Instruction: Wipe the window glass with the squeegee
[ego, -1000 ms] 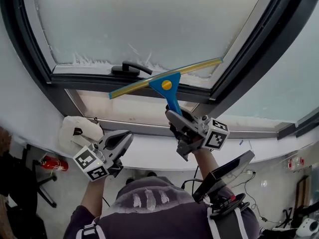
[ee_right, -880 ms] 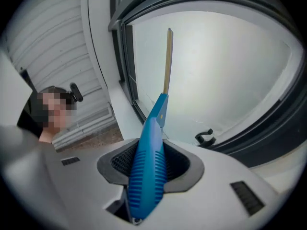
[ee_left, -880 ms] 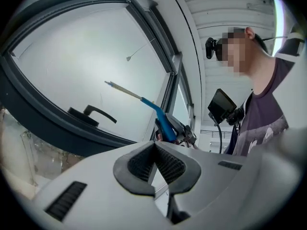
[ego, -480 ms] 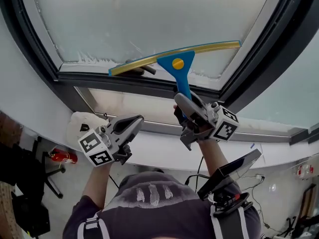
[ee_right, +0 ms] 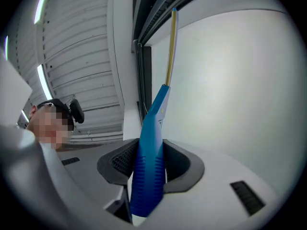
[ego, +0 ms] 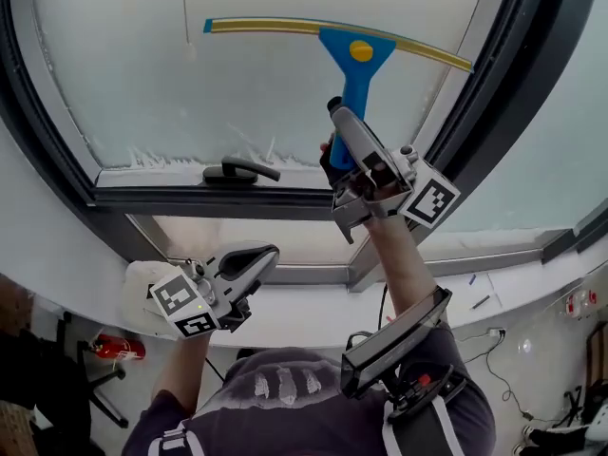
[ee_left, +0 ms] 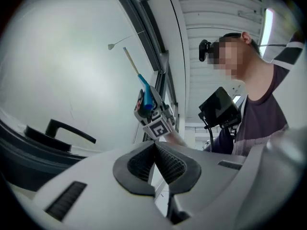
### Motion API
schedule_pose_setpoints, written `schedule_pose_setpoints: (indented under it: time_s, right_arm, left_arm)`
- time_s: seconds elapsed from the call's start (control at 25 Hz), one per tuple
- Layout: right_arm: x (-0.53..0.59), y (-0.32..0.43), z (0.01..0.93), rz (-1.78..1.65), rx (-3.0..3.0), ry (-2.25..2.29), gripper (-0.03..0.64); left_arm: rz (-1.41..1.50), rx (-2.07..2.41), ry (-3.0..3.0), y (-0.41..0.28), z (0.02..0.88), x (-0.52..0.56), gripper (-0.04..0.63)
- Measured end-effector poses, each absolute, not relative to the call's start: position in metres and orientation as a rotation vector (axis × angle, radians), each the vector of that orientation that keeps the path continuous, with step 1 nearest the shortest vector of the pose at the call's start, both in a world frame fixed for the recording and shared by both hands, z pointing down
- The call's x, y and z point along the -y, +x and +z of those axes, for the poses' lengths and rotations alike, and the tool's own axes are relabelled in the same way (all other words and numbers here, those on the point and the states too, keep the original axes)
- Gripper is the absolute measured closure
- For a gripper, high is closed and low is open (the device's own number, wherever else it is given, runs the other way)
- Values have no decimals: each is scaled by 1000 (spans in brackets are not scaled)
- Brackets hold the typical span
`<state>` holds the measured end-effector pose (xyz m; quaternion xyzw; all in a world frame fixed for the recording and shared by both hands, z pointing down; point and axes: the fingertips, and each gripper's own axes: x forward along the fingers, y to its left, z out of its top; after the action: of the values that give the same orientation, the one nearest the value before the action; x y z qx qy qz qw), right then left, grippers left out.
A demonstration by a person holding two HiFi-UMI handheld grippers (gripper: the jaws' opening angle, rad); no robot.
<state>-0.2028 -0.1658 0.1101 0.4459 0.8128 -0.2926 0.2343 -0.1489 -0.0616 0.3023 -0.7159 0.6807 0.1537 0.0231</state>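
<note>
Squeegee (ego: 353, 57) handle points up the glass (ego: 142, 74); blade crosswise — right hand-held gripper (ego: 344, 152) clamps it.

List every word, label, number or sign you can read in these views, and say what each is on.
No words or numbers can be read in any view.
Left cube: black-and-white square markers, a pattern and not text.
Right cube: the same kind of markers.
Squeegee: a plain yellow dot, no print showing.
Shirt: white marks, too blurred to read.
</note>
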Motion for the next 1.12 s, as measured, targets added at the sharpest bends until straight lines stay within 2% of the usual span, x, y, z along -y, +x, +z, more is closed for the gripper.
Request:
schedule_pose_setpoints:
  time_s: [0.56, 1.12]
  right_arm:
    - [192, -254, 8, -704, -2312, 1086, 474]
    - [209, -262, -28, -810, -2143, 1141, 474]
  left_arm:
    - [463, -1912, -2340, -186, 288, 22, 589]
    - [479, -1942, -2365, -182, 302, 45, 589]
